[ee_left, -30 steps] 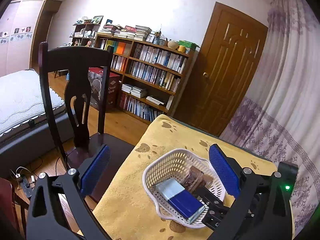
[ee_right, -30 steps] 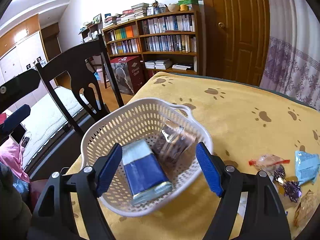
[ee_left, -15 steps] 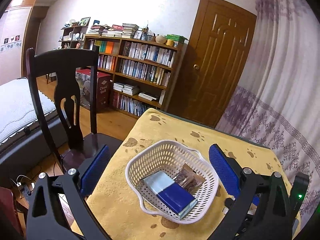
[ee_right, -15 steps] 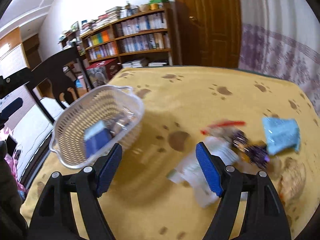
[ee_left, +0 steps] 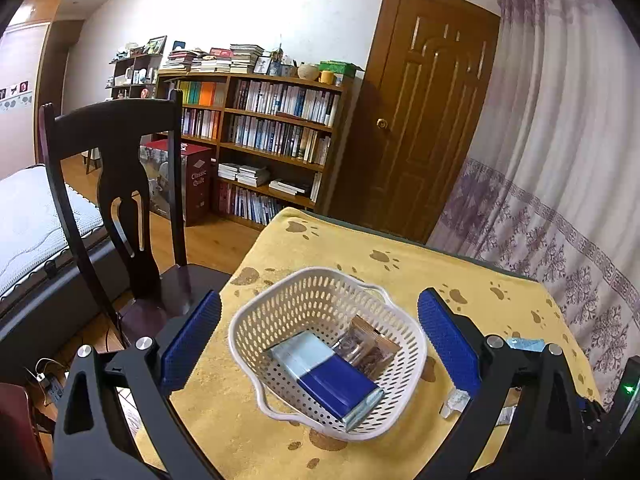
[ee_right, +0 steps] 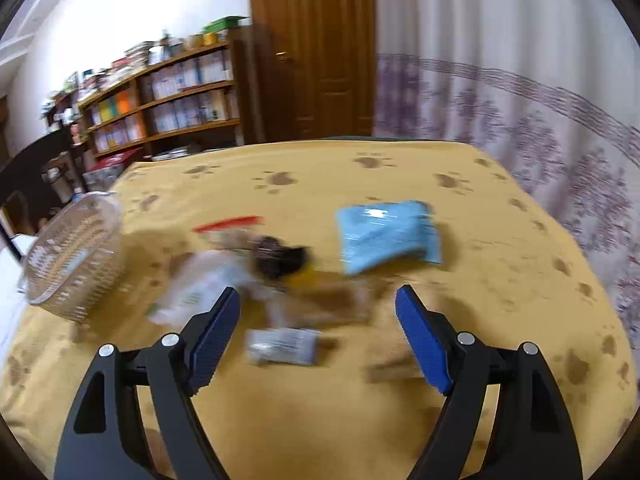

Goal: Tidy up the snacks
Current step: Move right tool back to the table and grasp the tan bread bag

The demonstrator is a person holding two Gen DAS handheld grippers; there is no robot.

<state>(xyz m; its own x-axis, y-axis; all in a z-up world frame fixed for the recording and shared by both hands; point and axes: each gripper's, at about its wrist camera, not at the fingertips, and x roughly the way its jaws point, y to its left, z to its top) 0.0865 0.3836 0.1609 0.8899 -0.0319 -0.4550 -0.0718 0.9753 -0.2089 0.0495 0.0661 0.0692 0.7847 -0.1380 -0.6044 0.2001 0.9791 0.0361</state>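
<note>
Since the earlier frame your right gripper (ee_right: 318, 316) has swung off the basket (ee_right: 72, 256) to the loose snacks; the basket now sits at that view's left edge. Its fingers (ee_right: 420, 344) are spread wide, holding nothing, above a small grey packet (ee_right: 282, 346). Your left gripper (ee_left: 318, 344) hovers over the basket (ee_left: 256, 328), fingers also spread and empty. Basket contents: a blue-and-grey box (ee_left: 326, 376) beside a brown wrapped snack (ee_left: 370, 348). Only the right view, blurred, shows the pile on the counter (ee_right: 320, 420): a light blue packet (ee_right: 388, 240), a dark snack (ee_right: 276, 258), a red-edged wrapper (ee_right: 228, 226).
</note>
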